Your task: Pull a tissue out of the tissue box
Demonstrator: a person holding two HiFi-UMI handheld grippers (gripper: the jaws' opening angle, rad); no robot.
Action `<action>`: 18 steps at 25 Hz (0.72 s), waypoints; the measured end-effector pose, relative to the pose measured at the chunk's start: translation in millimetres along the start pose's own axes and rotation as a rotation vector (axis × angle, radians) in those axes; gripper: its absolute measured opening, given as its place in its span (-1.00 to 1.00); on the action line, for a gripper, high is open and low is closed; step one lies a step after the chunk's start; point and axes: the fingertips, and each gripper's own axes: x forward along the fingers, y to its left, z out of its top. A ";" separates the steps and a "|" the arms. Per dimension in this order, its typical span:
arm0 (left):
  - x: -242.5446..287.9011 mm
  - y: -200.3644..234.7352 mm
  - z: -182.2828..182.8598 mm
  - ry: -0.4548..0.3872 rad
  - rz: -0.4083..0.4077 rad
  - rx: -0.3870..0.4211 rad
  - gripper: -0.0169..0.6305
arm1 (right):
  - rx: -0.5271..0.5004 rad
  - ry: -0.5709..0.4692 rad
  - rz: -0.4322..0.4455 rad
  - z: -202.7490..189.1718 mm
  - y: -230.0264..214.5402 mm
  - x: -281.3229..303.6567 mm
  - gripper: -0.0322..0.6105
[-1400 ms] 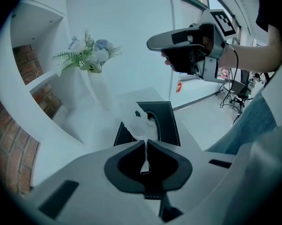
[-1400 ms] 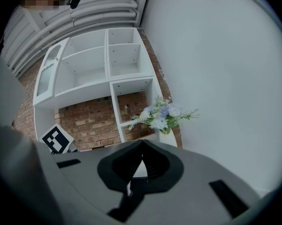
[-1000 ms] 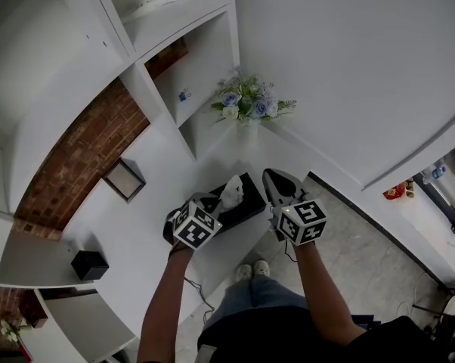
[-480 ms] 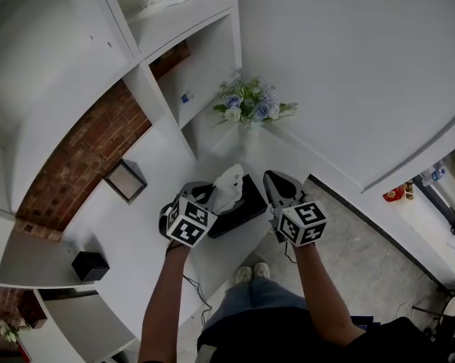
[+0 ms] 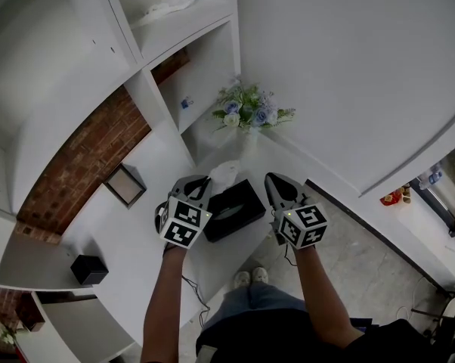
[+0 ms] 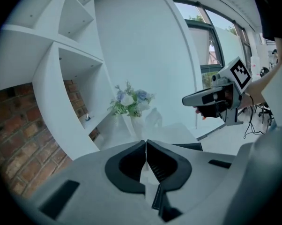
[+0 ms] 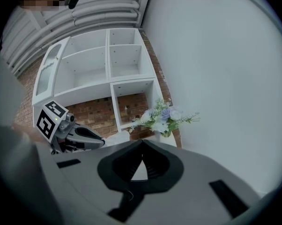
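Note:
A black tissue box (image 5: 235, 210) lies on the white counter (image 5: 137, 240), and its corner (image 6: 190, 146) shows in the left gripper view. My left gripper (image 5: 205, 181) is shut on a white tissue (image 5: 224, 174), held up over the box's far end. From the gripper's own camera the tissue (image 6: 152, 117) hangs pale just past the jaws (image 6: 145, 142). Whether its lower end is clear of the box cannot be told. My right gripper (image 5: 272, 178) hovers to the right of the box, shut with nothing in it (image 7: 142, 142). Each gripper shows in the other's view, the left gripper (image 7: 77, 137) and the right gripper (image 6: 211, 97).
A vase of pale blue flowers (image 5: 250, 112) stands in the corner behind the box. White shelving (image 5: 148, 89) with a brick back rises on the left. A framed picture (image 5: 124, 185) and a small black box (image 5: 85, 267) sit on the counter. Grey floor (image 5: 363, 263) lies to the right.
My left gripper has risen and drawn back to the left, pulling the tissue up out of the box. The right gripper has hardly moved.

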 end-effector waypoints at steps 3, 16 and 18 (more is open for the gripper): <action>-12.5 11.9 21.9 -0.079 0.047 -0.040 -0.91 | -0.003 -0.020 -0.004 7.6 -0.4 -0.7 -0.90; -84.0 67.3 78.3 -0.447 0.322 -0.328 -0.91 | -0.027 -0.145 -0.002 56.2 10.4 -1.8 -0.90; -91.6 69.4 76.7 -0.491 0.345 -0.388 -0.91 | -0.031 -0.159 -0.002 60.7 13.0 -2.2 -0.90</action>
